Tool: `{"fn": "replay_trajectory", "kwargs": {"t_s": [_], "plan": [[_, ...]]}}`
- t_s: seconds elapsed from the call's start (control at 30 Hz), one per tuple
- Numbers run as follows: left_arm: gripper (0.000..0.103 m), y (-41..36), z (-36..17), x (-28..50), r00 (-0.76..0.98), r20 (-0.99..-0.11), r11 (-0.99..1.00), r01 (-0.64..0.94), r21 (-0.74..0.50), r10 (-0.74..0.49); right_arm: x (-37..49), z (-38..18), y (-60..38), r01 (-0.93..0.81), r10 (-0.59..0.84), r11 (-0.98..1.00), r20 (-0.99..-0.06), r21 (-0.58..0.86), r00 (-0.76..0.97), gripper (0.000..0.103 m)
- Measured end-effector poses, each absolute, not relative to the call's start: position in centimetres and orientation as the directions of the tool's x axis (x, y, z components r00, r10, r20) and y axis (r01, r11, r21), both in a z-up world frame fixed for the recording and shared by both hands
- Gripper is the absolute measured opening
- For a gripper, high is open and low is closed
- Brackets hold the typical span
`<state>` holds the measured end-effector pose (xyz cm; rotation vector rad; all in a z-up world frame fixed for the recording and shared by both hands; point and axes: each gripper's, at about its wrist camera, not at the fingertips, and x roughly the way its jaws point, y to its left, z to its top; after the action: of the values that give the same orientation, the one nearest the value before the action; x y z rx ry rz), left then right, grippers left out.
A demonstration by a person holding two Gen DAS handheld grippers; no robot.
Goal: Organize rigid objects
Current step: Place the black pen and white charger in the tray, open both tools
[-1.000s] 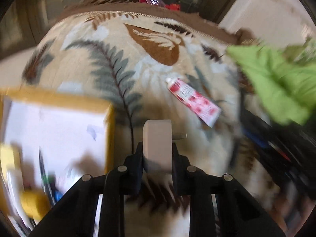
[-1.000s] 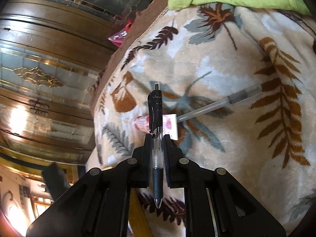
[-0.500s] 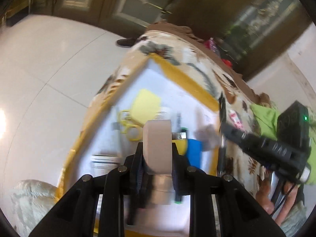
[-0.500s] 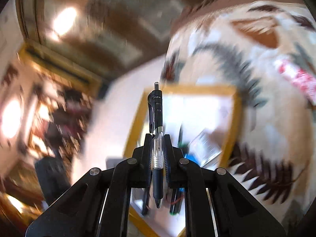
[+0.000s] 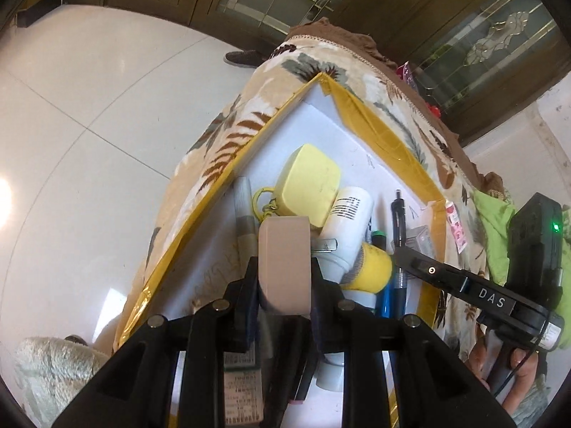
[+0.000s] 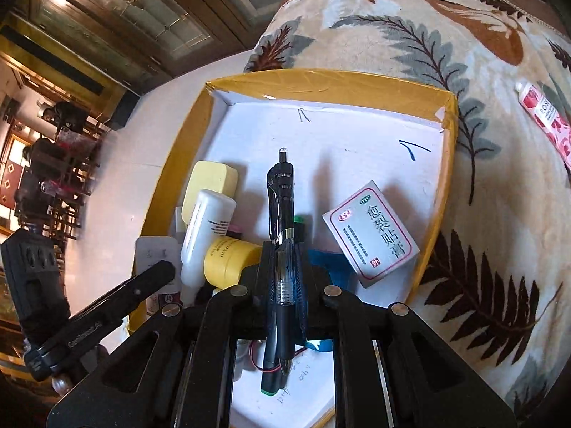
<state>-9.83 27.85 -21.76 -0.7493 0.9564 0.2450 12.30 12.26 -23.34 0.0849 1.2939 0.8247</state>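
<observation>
A white tray with a yellow rim [image 5: 374, 128] [image 6: 321, 82] lies on the leaf-patterned blanket [image 6: 446, 28]. It holds a yellow case [image 5: 308, 187], a white bottle [image 5: 348, 224], a yellow jar [image 6: 228, 260], a medicine box [image 6: 371, 235] and pens. Above the tray, my left gripper [image 5: 283, 267] is shut on a beige plug block [image 5: 283, 249] with a metal prong. My right gripper [image 6: 283, 249] is shut on a black pen [image 6: 282, 207], held upright over the tray's middle. Each gripper shows at the edge of the other's view.
A pink rose-print tube [image 6: 546, 114] lies on the blanket right of the tray. Green cloth [image 5: 496, 228] sits beyond it. White tiled floor [image 5: 89, 125] drops away past the tray's left side, with dark glass-fronted cabinets behind. A hand [image 5: 499, 363] grips the right tool.
Both grippers swung from above the bare blanket to above the tray, rolling as they went. The plug block and the black pen stayed clamped throughout.
</observation>
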Motion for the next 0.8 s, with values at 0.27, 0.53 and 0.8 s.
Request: {"fn": "replay_trajectory", "kwargs": {"t_s": [0.27,0.53,0.8], "plan": [[0.026,28.2,-22.2,-9.6,0.566,-0.815,0.721,-0.513,-0.467,-0.125,12.1,-23.6,12.8,-0.500,0.583,0.708,-0.812,0.498,0.015,0.011],[0.059,28.8,-20.8,-10.8,0.650,-0.752,0.696,-0.489,-0.525,-0.111,13.1,-22.3,11.0,-0.453,0.662,0.678,-0.748,0.578,0.037,0.012],[0.059,26.3,-18.6,-11.2,0.723,-0.684,0.730,-0.416,-0.542,-0.095,13.6,-19.7,8.2,-0.441,0.762,0.613,-0.638,0.656,0.111,0.016]]}}
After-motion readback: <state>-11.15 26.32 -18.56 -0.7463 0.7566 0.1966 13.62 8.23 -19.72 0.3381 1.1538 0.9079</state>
